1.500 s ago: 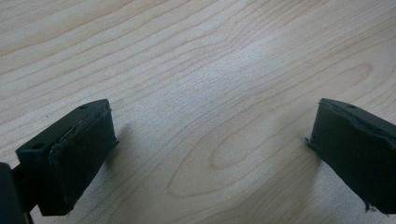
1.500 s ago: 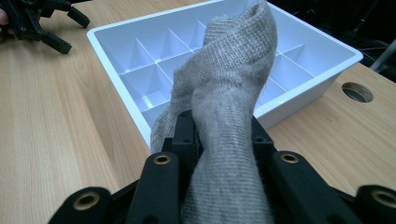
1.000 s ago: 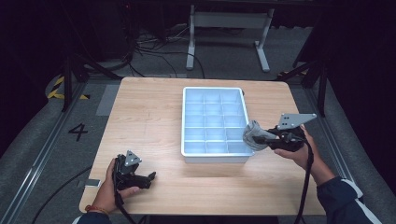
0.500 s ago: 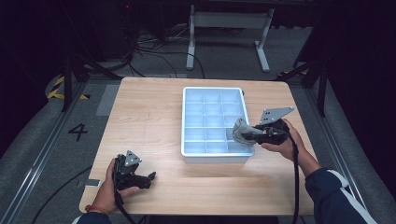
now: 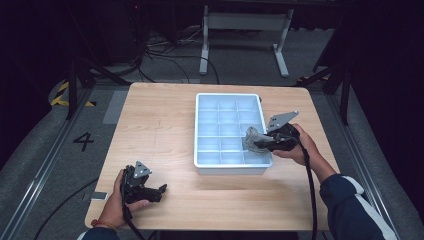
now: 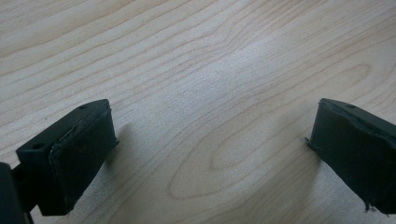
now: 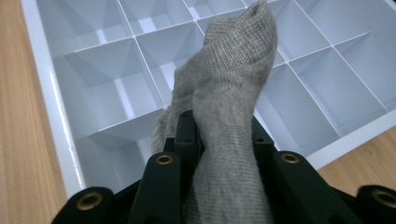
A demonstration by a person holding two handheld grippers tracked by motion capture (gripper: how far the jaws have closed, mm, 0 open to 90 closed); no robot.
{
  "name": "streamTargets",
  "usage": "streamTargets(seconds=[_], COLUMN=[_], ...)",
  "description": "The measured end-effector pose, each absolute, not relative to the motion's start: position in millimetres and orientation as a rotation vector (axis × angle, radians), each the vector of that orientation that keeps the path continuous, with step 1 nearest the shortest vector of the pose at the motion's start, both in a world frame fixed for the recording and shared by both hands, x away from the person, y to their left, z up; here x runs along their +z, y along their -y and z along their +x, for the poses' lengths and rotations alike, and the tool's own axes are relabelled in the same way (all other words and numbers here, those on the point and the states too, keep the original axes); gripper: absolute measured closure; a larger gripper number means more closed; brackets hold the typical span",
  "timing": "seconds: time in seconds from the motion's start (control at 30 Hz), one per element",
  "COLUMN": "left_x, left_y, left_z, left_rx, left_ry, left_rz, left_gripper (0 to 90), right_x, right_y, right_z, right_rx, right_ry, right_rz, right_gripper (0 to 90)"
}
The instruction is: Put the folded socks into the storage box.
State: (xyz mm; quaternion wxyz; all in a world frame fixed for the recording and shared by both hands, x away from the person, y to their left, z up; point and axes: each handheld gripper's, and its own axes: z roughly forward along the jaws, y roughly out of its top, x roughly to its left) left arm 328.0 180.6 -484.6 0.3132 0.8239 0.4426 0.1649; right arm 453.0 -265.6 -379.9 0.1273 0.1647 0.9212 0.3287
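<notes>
The right gripper (image 5: 255,142) clamps a grey sock (image 7: 229,93) over the white divided tray (image 5: 200,125), while the left gripper (image 5: 159,191) rests wide open and empty on the wooden table (image 6: 210,60).

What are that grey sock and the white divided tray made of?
The sock looks like knitted fabric: fine ribbed loops show, soft and matte. The tray seems to be moulded plastic, with thin smooth walls and a faint sheen.
</notes>
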Motion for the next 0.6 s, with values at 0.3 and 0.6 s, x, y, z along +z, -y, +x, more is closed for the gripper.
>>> streamTargets(seconds=[0.3, 0.6], left_x=[-484.8, -484.7], left_y=[-180.5, -180.6], left_z=[328.1, 328.1], left_rx=[0.436, 0.433], left_ry=[-1.166, -1.166], left_rz=[2.172, 2.173], left_gripper=[0.5, 0.5], right_x=[-389.9, -394.9], right_y=[254.1, 243.5], right_z=[465.7, 476.3], right_rx=[0.86, 0.725], right_ry=[-2.742, -2.78], right_rz=[0.456, 0.403], right_gripper=[73.0, 72.9])
